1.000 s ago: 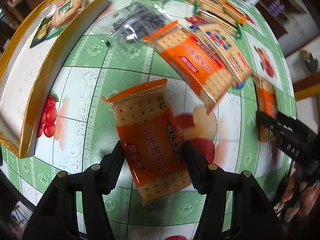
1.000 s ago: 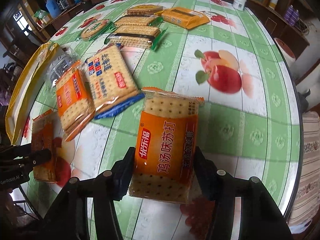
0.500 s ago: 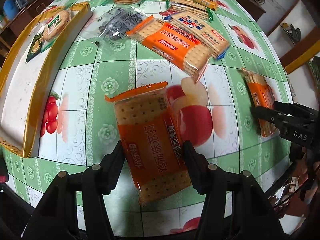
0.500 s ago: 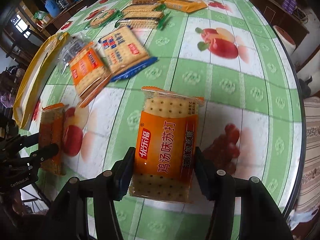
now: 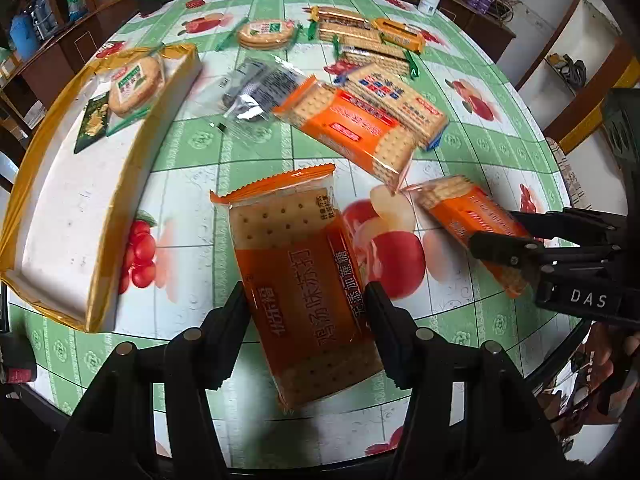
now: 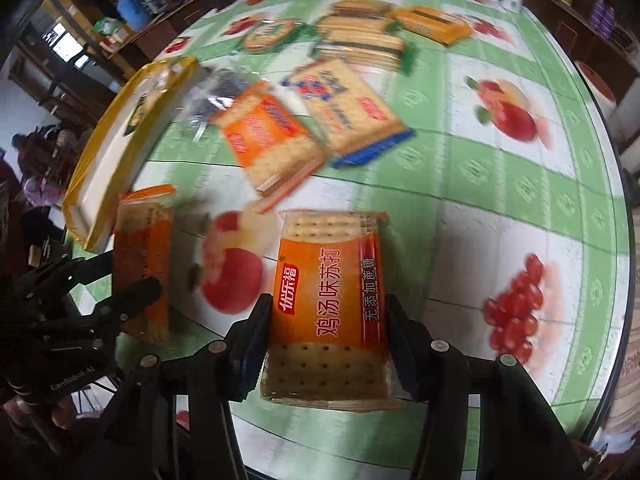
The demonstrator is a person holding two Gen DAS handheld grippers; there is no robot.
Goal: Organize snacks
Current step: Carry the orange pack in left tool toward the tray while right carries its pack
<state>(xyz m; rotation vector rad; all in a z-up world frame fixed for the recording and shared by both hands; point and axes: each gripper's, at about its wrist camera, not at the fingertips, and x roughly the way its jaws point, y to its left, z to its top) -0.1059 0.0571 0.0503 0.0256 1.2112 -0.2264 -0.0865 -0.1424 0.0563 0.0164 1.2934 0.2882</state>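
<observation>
1. Orange cracker pack (image 5: pixel 304 280) clamped in left gripper (image 5: pixel 306 320), raised above the tabletop's (image 5: pixel 192 184) near edge.
2. Second orange pack (image 6: pixel 328 304) clamped in right gripper (image 6: pixel 326 332), likewise raised.
3. Gold-rimmed tray (image 5: pixel 120 200) at the left edge; loose packs (image 5: pixel 360 124) mid-table.

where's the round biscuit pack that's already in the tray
In the left wrist view, the round biscuit pack lies at the far end of the gold-rimmed tray, upper left, touching a dark green packet.
</observation>
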